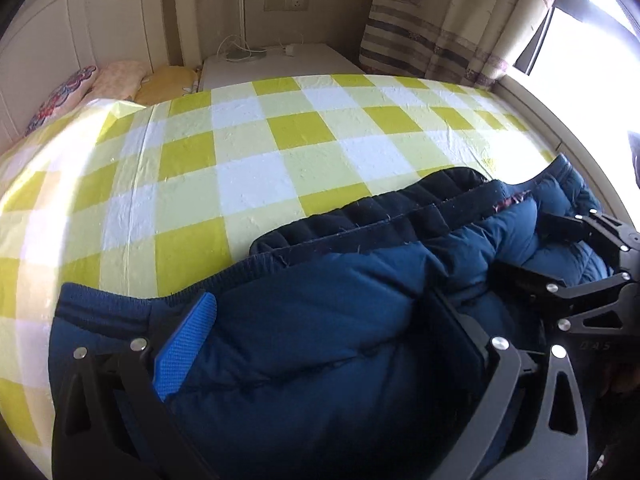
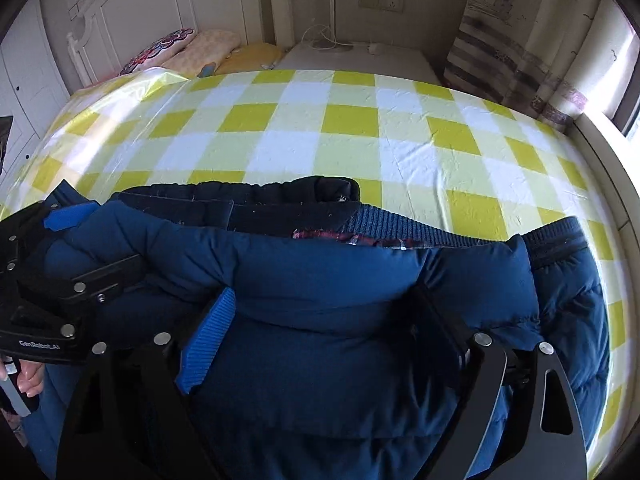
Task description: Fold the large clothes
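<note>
A thick navy-blue padded jacket (image 1: 320, 320) lies bunched on the near part of a bed with a yellow-and-white checked cover (image 1: 248, 152). Its ribbed hem and dark lining face the far side. My left gripper (image 1: 320, 328) is shut on a thick fold of the jacket, which fills the gap between its blue-padded fingers (image 1: 184, 340). My right gripper (image 2: 324, 332) is likewise shut on a fold of the jacket (image 2: 340, 280). Each gripper shows in the other's view: the right one at the right edge (image 1: 560, 252), the left one at the left edge (image 2: 76, 240).
Pillows (image 2: 192, 50) lie at the far left by a white headboard (image 2: 132, 4). A white bedside cabinet with cables (image 1: 272, 62) stands behind the bed. A curtain (image 1: 460, 20) and bright window are at the right. The bed cover (image 2: 360, 140) stretches beyond the jacket.
</note>
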Motion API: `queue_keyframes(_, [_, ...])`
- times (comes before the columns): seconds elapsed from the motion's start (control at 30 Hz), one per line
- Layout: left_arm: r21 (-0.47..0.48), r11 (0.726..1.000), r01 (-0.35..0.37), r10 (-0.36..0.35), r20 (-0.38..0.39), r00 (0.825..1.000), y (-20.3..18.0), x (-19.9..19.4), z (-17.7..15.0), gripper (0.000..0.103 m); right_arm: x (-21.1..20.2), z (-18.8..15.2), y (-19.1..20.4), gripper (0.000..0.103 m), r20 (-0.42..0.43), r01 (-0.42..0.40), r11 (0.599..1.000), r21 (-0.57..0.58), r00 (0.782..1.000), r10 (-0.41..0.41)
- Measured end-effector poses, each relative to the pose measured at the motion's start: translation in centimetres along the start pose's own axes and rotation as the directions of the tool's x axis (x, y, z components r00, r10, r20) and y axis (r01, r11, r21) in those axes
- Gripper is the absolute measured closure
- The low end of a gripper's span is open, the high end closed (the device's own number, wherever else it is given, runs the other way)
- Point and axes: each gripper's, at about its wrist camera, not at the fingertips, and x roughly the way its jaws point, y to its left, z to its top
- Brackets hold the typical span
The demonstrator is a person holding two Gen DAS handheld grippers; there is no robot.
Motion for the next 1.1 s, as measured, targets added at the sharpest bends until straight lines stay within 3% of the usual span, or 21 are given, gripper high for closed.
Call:
queue_keyframes(0.13, [-0.057, 0.998, 0.037, -0.035, 0.029, 0.999, 1.5, -0.1, -0.3, 0.002, -2.0, 0.3, 1.3, 0.019, 0.037, 0.08, 0.997, -0.022, 0.996, -0.079])
queue_keyframes(0.23, [-0.089, 0.994, 0.067, -0.063, 0.046, 0.997, 2.2, -0.3, -0.4, 0.002, -2.9, 1.0, 2.5, 0.027, 0.089, 0.065, 0.997, -0.028, 0.994, -0.063])
queue_keyframes(0.37, [-0.141, 0.982, 0.121, -0.112, 0.074, 0.991, 3.3, -0.6, -0.6, 0.003, 0.9, 1.1, 3.1, 0.027, 0.017, 0.088, 0.995, -0.056, 0.996, -0.087])
queue_keyframes(0.5, [-0.18, 0.974, 0.141, -0.129, 0.075, 0.989, 4.2, -0.5, -0.7, 0.003, 0.1, 1.8, 3.3, 0.027, -0.025, 0.108, 0.992, -0.06, 0.994, -0.11])
queue_keyframes(0.53, [-0.182, 0.973, 0.141, -0.129, 0.076, 0.989, 4.2, -0.5, -0.8, 0.003, -0.9, 2.2, 3.0, 0.027, 0.0, 0.11, 0.993, -0.036, 0.994, -0.11])
queue_keyframes(0.6, [-0.181, 0.973, 0.14, -0.128, 0.074, 0.989, 4.2, -0.5, -0.8, 0.003, -2.0, 2.7, 2.2, 0.027, 0.04, 0.126, 0.992, 0.002, 0.991, -0.126])
queue_keyframes(0.67, [-0.178, 0.975, 0.136, -0.124, 0.074, 0.989, 4.1, -0.6, -0.8, 0.003, -0.4, 2.7, 0.9, 0.027, 0.001, 0.194, 0.981, 0.004, 0.981, -0.194])
queue_keyframes(0.7, [-0.176, 0.975, 0.136, -0.125, 0.074, 0.989, 4.1, -0.6, -0.8, 0.003, 0.9, 2.3, 0.3, 0.022, -0.019, 0.195, 0.981, 0.003, 0.981, -0.195])
queue_keyframes(0.77, [-0.176, 0.975, 0.138, -0.127, 0.074, 0.989, 4.1, -0.6, -0.8, 0.003, 2.0, 2.0, -1.3, 0.018, -0.023, 0.104, 0.991, 0.083, 0.994, -0.103])
queue_keyframes(0.83, [-0.175, 0.975, 0.135, -0.124, 0.071, 0.99, 4.0, -0.6, -0.8, 0.003, 1.3, 2.4, -1.5, 0.018, -0.018, 0.1, 0.992, 0.079, 0.995, -0.099])
queue_keyframes(0.93, [-0.171, 0.977, 0.129, -0.119, 0.068, 0.991, 3.9, -0.6, -0.8, 0.002, -1.4, 2.8, -3.5, 0.02, 0.033, 0.137, 0.982, 0.129, 0.989, -0.143])
queue_keyframes(1.03, [-0.171, 0.977, 0.13, -0.12, 0.068, 0.991, 3.9, -0.6, -0.8, 0.002, -2.8, 2.0, -7.7, 0.023, 0.015, 0.236, 0.948, 0.213, 0.97, -0.244])
queue_keyframes(1.1, [-0.168, 0.978, 0.126, -0.116, 0.067, 0.991, 3.9, -0.6, -0.8, 0.002, -2.7, 0.7, -9.9, 0.024, 0.008, 0.216, 0.938, 0.272, 0.974, -0.227])
